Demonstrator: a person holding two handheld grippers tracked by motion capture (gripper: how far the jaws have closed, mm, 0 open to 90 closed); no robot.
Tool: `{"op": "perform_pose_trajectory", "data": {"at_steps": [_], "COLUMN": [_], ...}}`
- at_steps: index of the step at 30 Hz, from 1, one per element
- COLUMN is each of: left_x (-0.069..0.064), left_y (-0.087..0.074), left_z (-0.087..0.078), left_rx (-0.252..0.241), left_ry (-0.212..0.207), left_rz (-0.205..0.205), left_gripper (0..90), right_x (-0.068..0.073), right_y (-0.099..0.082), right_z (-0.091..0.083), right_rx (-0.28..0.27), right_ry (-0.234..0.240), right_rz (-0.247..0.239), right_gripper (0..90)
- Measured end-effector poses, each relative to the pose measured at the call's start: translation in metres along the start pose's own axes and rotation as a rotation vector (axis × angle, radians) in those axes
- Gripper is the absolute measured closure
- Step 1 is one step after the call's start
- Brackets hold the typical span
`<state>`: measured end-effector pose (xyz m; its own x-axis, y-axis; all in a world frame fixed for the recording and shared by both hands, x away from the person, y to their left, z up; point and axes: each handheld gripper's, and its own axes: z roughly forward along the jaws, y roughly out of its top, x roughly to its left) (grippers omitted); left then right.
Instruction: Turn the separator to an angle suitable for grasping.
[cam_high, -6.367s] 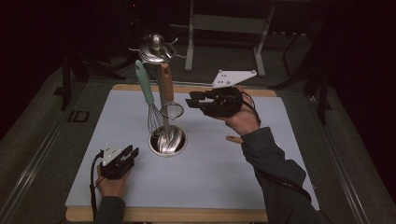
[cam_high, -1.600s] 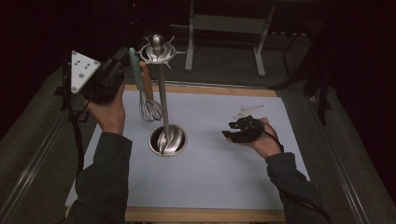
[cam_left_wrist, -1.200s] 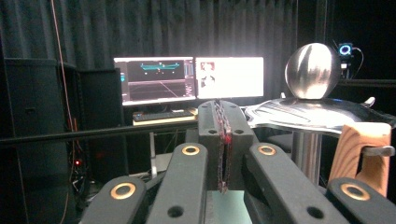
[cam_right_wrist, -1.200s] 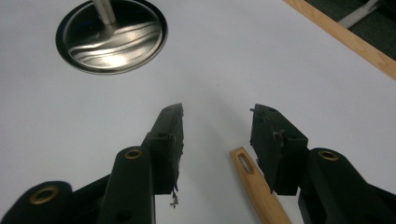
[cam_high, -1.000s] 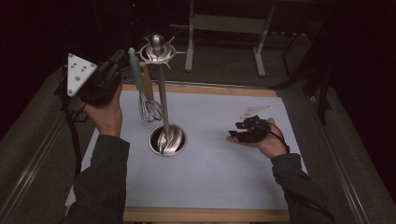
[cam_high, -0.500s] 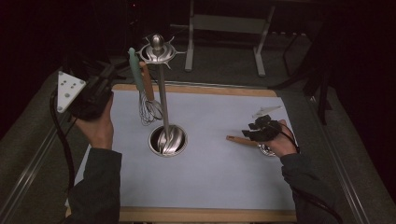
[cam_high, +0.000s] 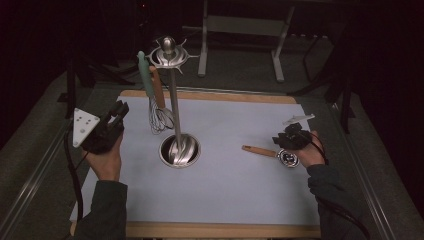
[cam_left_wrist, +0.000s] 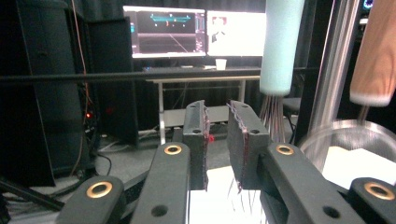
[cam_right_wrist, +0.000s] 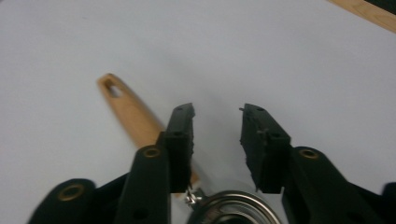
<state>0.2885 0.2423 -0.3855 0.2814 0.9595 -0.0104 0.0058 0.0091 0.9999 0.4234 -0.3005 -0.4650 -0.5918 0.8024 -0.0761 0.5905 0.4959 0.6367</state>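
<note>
A: Status, right gripper (cam_high: 294, 136)?

B: Jaws parted, just been closing, nothing clamped. Below it lies the wood-handled utensil w/ round steel head (cam_high: 270, 153), flat on the pale blue mat (cam_high: 240, 200). Long axis runs left-right across the table; handle end points toward the steel utensil stand (cam_high: 172, 100), head sits by the right hand.

A: Left gripper (cam_high: 117, 111)?

B: Jaws apart, just been opening, empty. It is near the mint-handled wire whisk (cam_high: 150, 95) hanging on the stand.

A: Nearer hand for the utensil?

B: Right. Legible labels: none.
</note>
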Motion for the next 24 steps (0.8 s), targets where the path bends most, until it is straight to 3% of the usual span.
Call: {"op": "perform_pose_trajectory", "data": {"at_steps": [5,19,24], "left_x": [-0.002,-0.005,-0.009], "left_y": [-0.026,-0.083,-0.107], "left_z": [-0.006,-0.021,-0.023], "left_rx": [0.011,0.091,0.136], "left_ry": [0.014,0.021,0.012], "left_rz": [-0.012,-0.070,-0.087], "left_gripper": [77.0,74.8,74.6], "right_x": [-0.008,-0.028,-0.037], "right_y": [-0.007,-0.025,-0.038], "right_z": [0.004,0.012,0.025], "right_rx": [0.013,0.058,0.112], "right_ry": [-0.025,-0.069,-0.091], "right_rz": [0.005,0.043,0.074], "right_gripper": [88.8,90.0,90.0]}}
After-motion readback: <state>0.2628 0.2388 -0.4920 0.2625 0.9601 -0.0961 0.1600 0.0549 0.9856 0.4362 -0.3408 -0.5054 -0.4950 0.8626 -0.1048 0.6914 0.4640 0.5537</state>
